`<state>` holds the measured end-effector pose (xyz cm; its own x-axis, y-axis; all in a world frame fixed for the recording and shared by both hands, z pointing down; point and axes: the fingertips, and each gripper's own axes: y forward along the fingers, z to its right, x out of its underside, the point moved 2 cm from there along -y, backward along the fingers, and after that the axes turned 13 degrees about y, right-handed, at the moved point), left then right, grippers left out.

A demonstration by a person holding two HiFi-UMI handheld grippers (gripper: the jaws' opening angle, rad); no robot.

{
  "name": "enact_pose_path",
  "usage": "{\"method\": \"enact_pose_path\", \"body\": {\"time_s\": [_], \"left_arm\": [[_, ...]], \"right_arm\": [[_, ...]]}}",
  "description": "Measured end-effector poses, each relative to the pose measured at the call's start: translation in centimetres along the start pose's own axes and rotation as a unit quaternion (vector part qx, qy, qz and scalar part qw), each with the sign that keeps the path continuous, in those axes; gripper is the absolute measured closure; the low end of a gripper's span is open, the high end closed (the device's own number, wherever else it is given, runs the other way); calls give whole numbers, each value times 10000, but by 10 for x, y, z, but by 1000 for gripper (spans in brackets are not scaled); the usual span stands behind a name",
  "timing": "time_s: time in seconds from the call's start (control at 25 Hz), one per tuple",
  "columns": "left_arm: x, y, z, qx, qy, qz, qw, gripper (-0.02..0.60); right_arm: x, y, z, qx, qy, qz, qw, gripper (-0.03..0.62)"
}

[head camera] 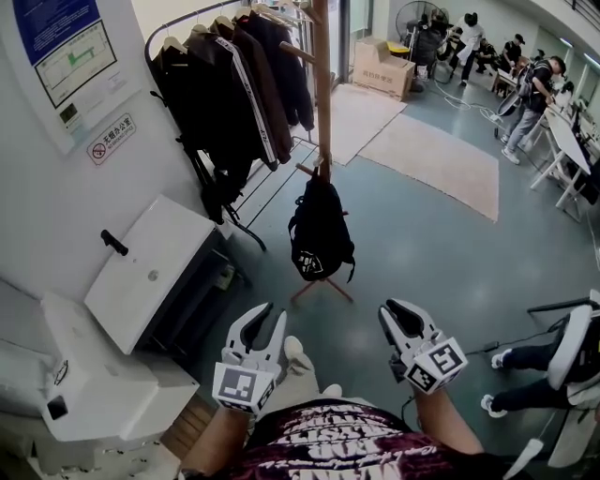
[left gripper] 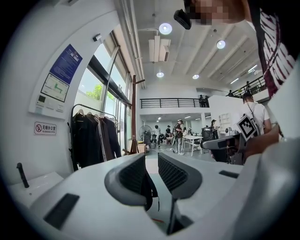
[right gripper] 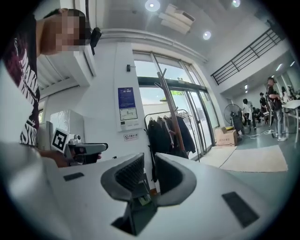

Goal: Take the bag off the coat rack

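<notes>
I see the black bag hanging low on the wooden coat rack, far ahead of me, just right of the dark coats. My left tongs and right tongs hover near me, well short of it. Both stand apart with nothing between them.

Room was a big open hall: blue-grey floor with two beige rugs, white wall with a blue poster, a rail of dark jackets beside it, a cardboard box further back. Round ceiling lights were on, tall windows let daylight in, and a balcony railing ran up high.
</notes>
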<state>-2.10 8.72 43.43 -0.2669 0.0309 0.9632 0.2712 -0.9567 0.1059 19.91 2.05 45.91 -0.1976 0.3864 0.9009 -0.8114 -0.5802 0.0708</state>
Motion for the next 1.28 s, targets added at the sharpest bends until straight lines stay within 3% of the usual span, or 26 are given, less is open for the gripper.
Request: {"method": "enact_pose_path", "body": {"time_s": [0.28, 0.56, 1.28], "left_arm": [[4, 17, -22, 95, -23, -32, 9999, 508], [4, 58, -45, 345, -52, 71, 9994, 508], [18, 151, -109, 509, 21, 80, 9987, 508]], "right_arm": [[3, 23, 6, 109, -52, 20, 9999, 521], [-19, 52, 26, 312, -148, 281, 9990, 537], [-44, 141, 72, 658, -407, 187, 9968, 518]]}}
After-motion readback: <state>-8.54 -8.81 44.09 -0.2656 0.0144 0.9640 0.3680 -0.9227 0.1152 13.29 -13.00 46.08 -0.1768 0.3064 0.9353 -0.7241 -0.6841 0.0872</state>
